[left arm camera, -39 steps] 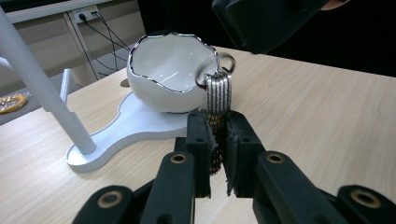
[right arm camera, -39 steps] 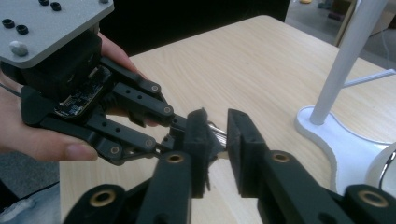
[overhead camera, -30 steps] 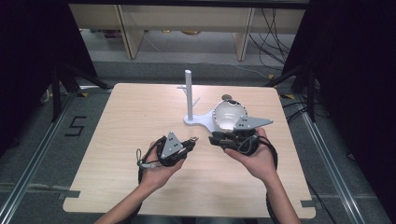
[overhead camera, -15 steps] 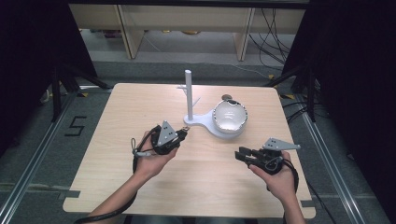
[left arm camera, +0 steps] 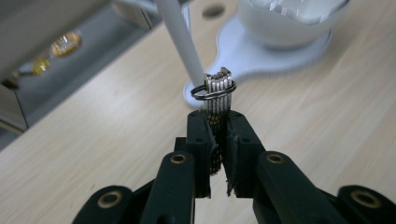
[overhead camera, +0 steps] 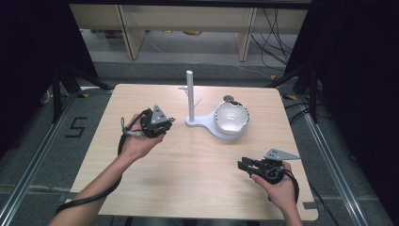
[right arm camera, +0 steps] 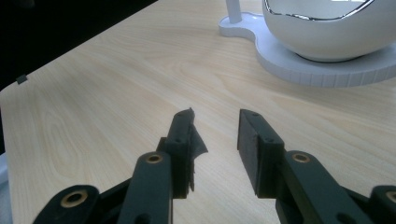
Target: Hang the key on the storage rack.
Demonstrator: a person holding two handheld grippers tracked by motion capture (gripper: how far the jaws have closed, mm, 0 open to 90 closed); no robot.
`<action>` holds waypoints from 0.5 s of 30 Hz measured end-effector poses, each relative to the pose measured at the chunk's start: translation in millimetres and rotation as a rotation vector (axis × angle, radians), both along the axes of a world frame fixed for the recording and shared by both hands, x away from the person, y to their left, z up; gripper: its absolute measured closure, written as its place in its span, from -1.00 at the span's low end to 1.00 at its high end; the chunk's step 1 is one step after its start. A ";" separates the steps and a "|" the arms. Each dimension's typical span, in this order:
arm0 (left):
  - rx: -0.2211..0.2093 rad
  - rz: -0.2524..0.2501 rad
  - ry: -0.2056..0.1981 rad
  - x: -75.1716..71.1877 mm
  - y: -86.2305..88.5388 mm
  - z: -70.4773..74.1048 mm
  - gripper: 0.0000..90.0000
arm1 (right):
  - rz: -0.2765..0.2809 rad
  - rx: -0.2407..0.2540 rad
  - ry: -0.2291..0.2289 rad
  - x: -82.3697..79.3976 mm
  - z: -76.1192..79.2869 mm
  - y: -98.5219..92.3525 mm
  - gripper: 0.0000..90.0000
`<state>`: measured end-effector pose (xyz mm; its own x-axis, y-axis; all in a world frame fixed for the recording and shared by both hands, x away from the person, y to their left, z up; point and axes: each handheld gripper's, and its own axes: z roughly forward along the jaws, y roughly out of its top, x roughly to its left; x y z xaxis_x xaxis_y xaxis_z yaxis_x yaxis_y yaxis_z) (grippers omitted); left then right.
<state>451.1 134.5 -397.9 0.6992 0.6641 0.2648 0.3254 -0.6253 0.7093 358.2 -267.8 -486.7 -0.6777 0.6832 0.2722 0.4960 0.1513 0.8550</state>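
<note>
Left tongs (left arm camera: 218, 125): jaws pressed together on a bunch of keys (left arm camera: 218, 91), which stands up out of the jaw tips with its ring (left arm camera: 212, 90) at the top.
Keys: held clear above the tabletop (overhead camera: 188, 165), just in front of the white post (left arm camera: 180, 39); from the left gripper view I cannot tell whether the ring touches the post.
Right tongs (right arm camera: 215, 135): jaws parted with nothing between them; a ragged bit of dark pad sticks out from one jaw.
Left hand (overhead camera: 141, 141): raised over the left half of the tabletop, forearm coming in from the lower left, tongs (overhead camera: 170, 120) pointing toward the post (overhead camera: 190, 94); a cable hangs along the forearm.
Right hand (overhead camera: 280, 186): low, near the tabletop's front right corner, tongs (overhead camera: 242, 165) pointing left across the wood, well apart from the stand.
White stand (overhead camera: 209, 126): flat base near the middle of the far half of the tabletop, the upright post at its left end.
White bowl (overhead camera: 231, 117): sits on the base's round right end, with a shiny inside.
</note>
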 end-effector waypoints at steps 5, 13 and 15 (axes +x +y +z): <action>0.159 -0.007 0.191 20.1 6.7 7.8 0.80 | -0.006 0.002 0.003 0.4 -0.9 -2.2 0.49; 0.377 -0.001 0.492 33.0 7.8 -0.2 0.80 | -0.006 0.005 0.016 0.1 -0.5 -1.8 0.49; 0.441 -0.005 0.543 35.1 7.4 -4.3 0.80 | 0.004 0.010 0.020 -0.8 0.3 -2.1 0.49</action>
